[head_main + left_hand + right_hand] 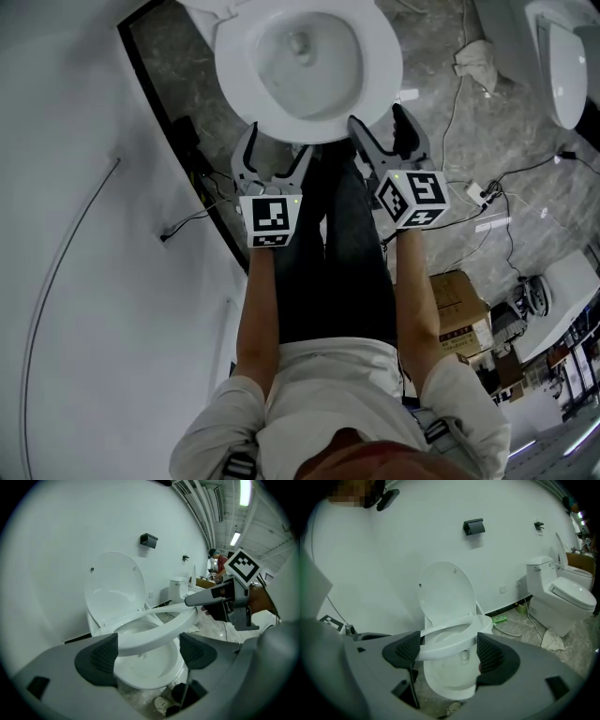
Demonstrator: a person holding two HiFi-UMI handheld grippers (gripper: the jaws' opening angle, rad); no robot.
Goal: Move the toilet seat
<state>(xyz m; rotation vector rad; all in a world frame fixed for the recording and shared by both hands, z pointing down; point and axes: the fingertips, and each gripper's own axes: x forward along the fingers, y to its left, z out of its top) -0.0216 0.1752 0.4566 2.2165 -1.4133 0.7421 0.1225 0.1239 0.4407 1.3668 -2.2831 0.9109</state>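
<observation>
Now the toilet seat (pixel 154 632) slants lengthwise, front raised (rear low).

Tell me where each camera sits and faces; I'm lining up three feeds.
Head view: on the person's head, facing steeply down at the toilet seat; shows forearms, legs, left gripper, right gripper.
Left gripper view: on the left gripper, facing along its open jaws at the partly raised seat and upright lid; the right gripper and its hand show at right.
Right gripper view: on the right gripper, facing the wall past the seat; shows its own open jaws.
Shared: both gripper views catch seat, lid and a second toilet.
</observation>
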